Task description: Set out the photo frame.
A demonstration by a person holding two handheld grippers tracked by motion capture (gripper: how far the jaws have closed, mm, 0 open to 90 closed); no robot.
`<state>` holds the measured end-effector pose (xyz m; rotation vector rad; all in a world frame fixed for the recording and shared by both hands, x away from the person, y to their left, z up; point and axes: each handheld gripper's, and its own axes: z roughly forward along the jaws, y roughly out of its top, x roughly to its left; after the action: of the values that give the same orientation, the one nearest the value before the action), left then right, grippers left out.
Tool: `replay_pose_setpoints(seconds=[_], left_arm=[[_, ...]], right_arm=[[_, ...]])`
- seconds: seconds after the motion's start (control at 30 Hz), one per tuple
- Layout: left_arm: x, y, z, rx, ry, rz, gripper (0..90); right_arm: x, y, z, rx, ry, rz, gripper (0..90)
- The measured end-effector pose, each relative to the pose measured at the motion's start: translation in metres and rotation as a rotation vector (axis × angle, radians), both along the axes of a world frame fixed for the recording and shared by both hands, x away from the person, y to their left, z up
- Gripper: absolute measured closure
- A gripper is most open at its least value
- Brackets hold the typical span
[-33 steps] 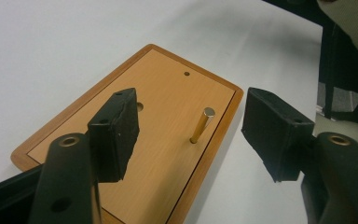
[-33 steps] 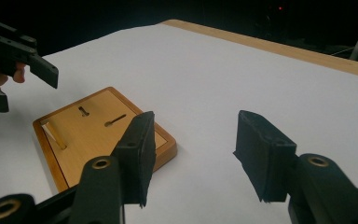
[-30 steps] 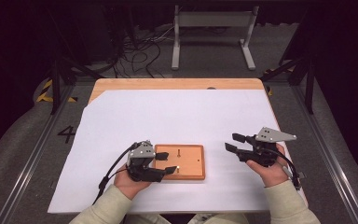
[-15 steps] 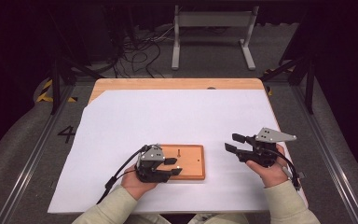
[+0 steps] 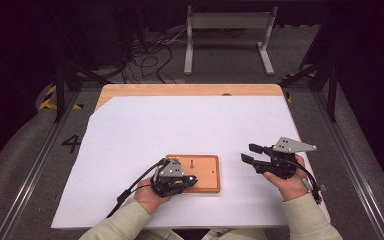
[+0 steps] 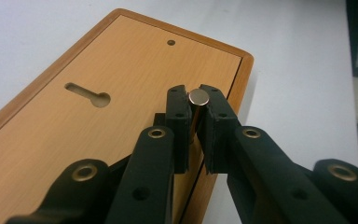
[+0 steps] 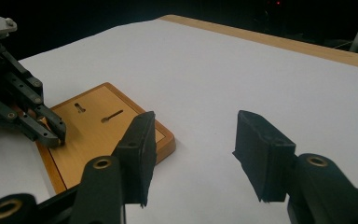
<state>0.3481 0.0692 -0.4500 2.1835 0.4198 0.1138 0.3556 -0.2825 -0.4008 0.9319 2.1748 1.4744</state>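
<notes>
Left gripper (image 6: 196, 109) down low over the near edge of the wooden board (image 6: 74, 126), jaws just closed in and now pinched tight on a small upright metal peg (image 6: 198, 100), one black pad pressed to each side, round shiny top poking out between them. Peg standing at the board's edge, close to the corner, with the keyhole slot (image 6: 89, 94) off to the left and a tiny round hole (image 6: 171, 42) farther up. From the high view, same left gripper (image 5: 187, 181) seen at the board's (image 5: 202, 170) lower left part, board lying flat on the white sheet (image 5: 190, 125) that covers the table (image 5: 180, 90). Right gripper (image 5: 250, 156) held well apart to the right, above the bare sheet, nothing touched. Along its own view, right gripper (image 7: 193, 140) with jaws standing about half open and white sheet between the pads; board (image 7: 107, 135) and left gripper (image 7: 51, 133) over at the left
</notes>
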Motion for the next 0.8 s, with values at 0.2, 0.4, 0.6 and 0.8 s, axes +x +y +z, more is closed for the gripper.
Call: replay_pose_setpoints(seconds=[0.2, 0.4, 0.6, 0.8], left_arm=[[-0.006, -0.002, 0.001, 0.032, -0.056, 0.005, 83.6], [-0.013, -0.002, -0.003, 0.044, -0.161, -0.004, 83.8], [-0.024, -0.003, -0.007, 0.060, -0.265, -0.006, 83.7], [-0.037, -0.004, -0.011, 0.078, -0.385, 0.002, 83.6]], right_arm=[[0.000, 0.000, 0.000, 0.002, 0.002, -0.001, 48.6], [0.000, 0.001, -0.002, -0.003, 0.006, 0.000, 48.9], [0.000, 0.003, -0.001, -0.012, -0.002, 0.009, 49.2], [-0.002, 0.006, -0.001, -0.033, -0.014, 0.026, 49.2]])
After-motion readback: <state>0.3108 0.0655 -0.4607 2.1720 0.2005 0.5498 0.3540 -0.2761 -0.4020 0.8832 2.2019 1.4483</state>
